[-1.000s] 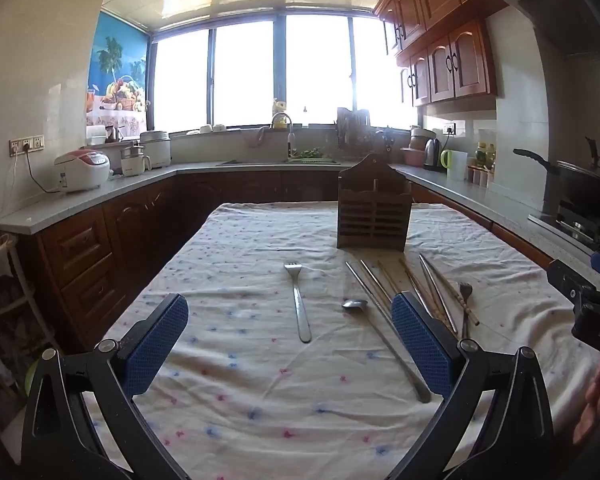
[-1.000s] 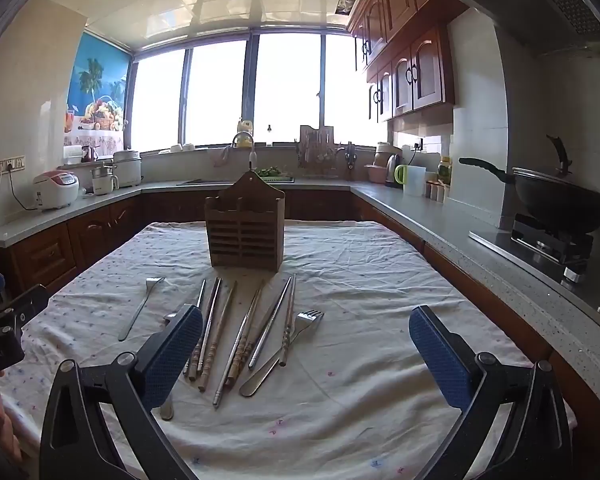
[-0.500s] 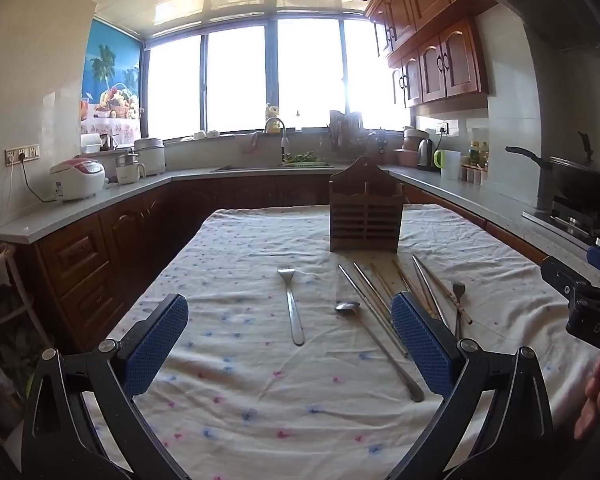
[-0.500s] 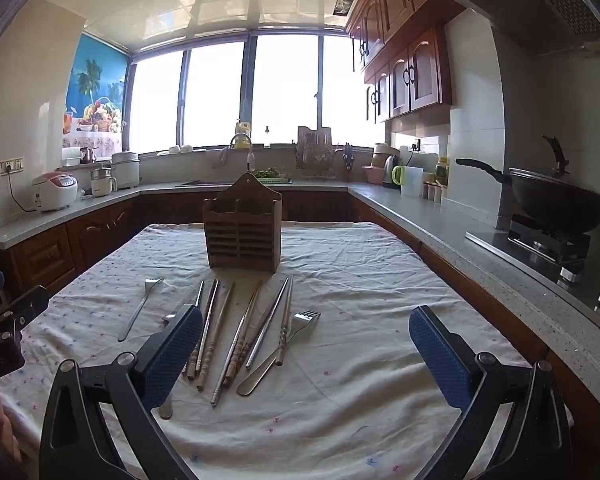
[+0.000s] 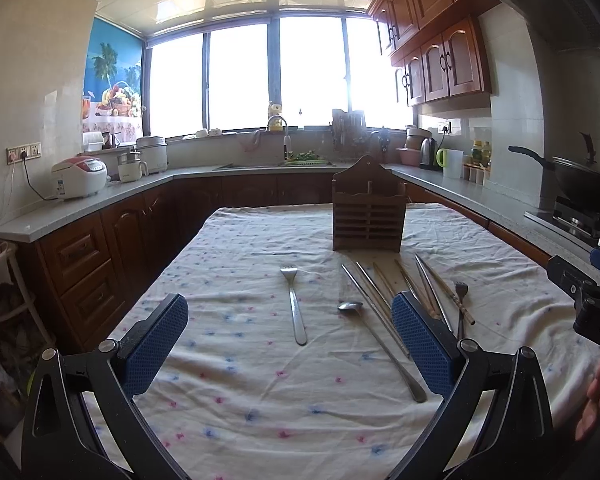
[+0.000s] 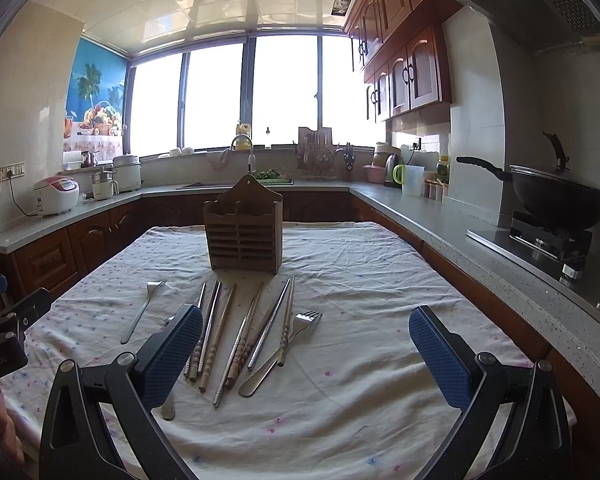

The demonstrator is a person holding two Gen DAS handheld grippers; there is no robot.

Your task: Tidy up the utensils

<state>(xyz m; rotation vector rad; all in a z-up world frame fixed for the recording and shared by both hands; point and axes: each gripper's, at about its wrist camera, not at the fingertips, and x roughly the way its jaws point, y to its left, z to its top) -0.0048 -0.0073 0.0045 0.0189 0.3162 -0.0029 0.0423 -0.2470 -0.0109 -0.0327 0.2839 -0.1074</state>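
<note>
Above the tablecloth point(image 6: 380, 280), left gripper point(image 5: 290, 342) and right gripper point(image 6: 306, 354) hover spread wide, empty. Chopsticks point(image 6: 220, 332) and forks point(image 6: 284, 350) (thin, stiff, probably slippery) suit a mid-shaft pinch toward the wooden holder point(image 6: 242, 236).

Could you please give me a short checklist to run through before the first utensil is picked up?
1. Left gripper open and holding nothing: ok.
2. Right gripper open and holding nothing: ok.
3. Wooden holder upright on the tablecloth: ok.
4. Holder compartments free: cannot tell, the insides are hidden.
5. Lone fork lies apart from other utensils: ok.
6. Chopsticks separated for single picks: not ok, they are bunched and the second fork lies against them.
</note>
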